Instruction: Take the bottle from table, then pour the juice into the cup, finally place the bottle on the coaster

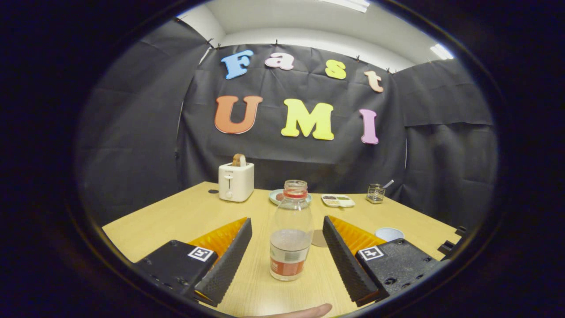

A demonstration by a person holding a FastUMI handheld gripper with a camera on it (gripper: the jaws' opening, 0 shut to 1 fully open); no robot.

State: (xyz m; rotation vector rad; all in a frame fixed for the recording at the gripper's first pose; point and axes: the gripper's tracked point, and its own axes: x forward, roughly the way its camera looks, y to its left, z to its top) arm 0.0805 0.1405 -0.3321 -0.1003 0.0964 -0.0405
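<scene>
A clear bottle (290,229) without a cap stands upright on the wooden table (176,216), about a third full of pale juice, with a red-and-white label at its base. It stands between my two fingers with a gap on each side. My gripper (287,254) is open and touches nothing. A round brown coaster (318,238) lies flat just behind the bottle, partly hidden by it. A pale blue cup (389,233) sits beyond my right finger (346,258), its lower part hidden.
At the back of the table stand a white toaster (236,180) with toast in it, a round plate (279,196), a small divided dish (337,201) and a glass (375,193) with a spoon. A fingertip (304,311) shows at the near table edge.
</scene>
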